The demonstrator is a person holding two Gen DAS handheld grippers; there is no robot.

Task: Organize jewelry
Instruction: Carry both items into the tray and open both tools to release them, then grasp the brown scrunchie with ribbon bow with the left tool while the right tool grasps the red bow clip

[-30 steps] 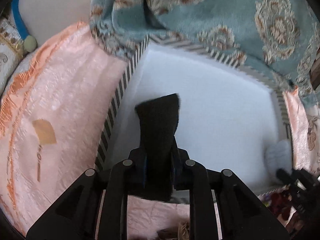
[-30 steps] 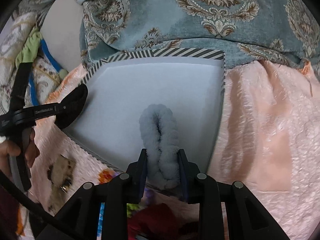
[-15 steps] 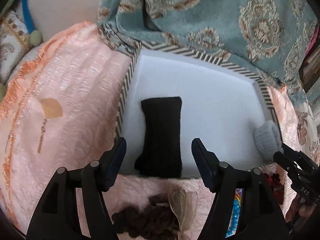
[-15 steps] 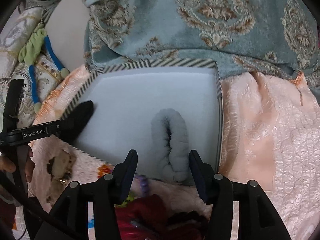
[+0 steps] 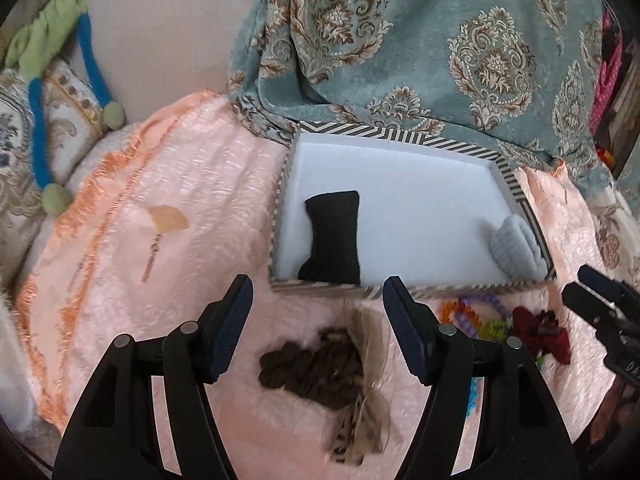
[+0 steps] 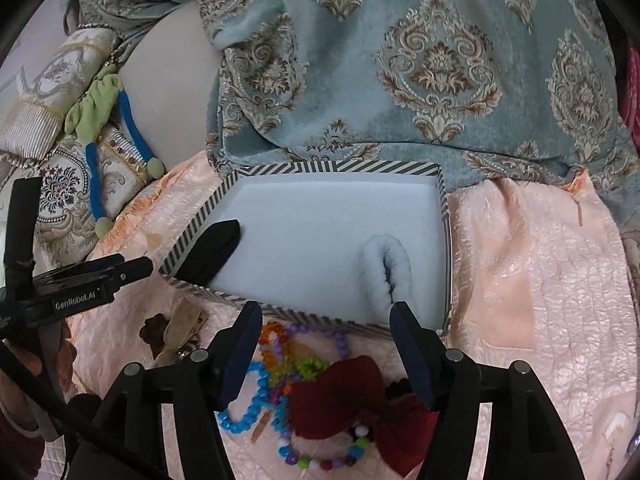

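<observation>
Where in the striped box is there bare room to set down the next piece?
The striped box is bare between the black scrunchie at its left wall and the grey scrunchie in its near right corner. Crowded: the bead bracelets and red bow in front.

Peach bedspread (image 5: 208,208) under a teal damask blanket (image 5: 460,40), ornate pillow (image 6: 60,184) beside.

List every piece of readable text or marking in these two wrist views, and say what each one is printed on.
"GenRobot.AI": white lettering on the side of the left gripper, seen in the right wrist view.
"DA...": white characters on the right gripper, cut off at the edge of the left wrist view; the rest cannot be read.
The striped box, the blankets and the bead bracelets carry no visible text.
</observation>
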